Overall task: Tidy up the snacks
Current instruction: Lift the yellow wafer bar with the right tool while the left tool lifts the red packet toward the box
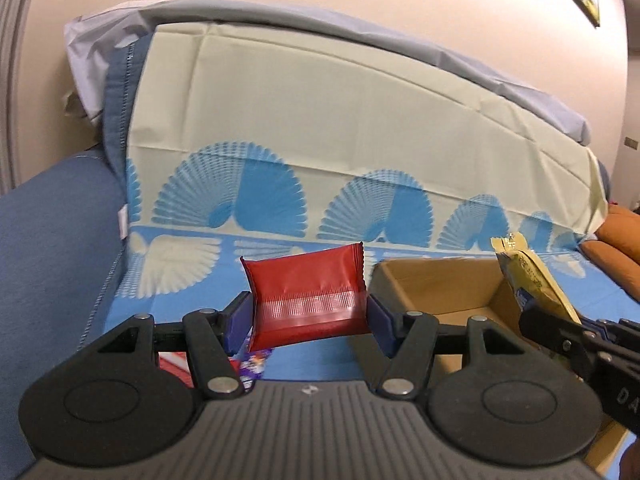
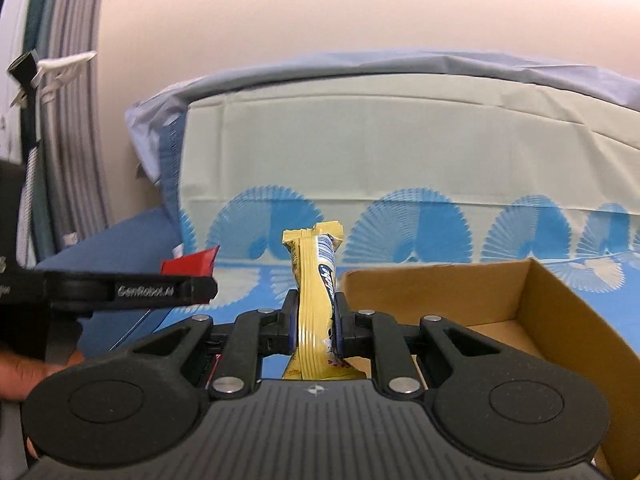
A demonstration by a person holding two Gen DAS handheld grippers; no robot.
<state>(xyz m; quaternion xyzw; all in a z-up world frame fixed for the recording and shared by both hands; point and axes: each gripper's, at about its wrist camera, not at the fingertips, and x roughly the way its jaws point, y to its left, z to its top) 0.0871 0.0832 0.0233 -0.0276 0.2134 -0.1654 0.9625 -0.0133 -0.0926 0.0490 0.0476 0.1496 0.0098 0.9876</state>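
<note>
My left gripper point(image 1: 308, 316) is shut on a red snack packet point(image 1: 306, 296), held up above the blue patterned cloth. The packet's edge also shows in the right wrist view point(image 2: 190, 266). My right gripper point(image 2: 316, 320) is shut on a yellow snack bar wrapper point(image 2: 316, 300), held upright just left of an open cardboard box point(image 2: 560, 312). In the left wrist view the yellow wrapper point(image 1: 532, 284) and the right gripper point(image 1: 568, 332) hang over the box point(image 1: 420, 284) at its right side. The box looks empty where its floor shows.
More snack packets point(image 1: 256, 364) lie on the cloth under my left gripper, mostly hidden. A sofa back draped in cream and blue cloth point(image 1: 340, 120) rises behind. An orange cushion point(image 1: 620, 248) sits at the far right.
</note>
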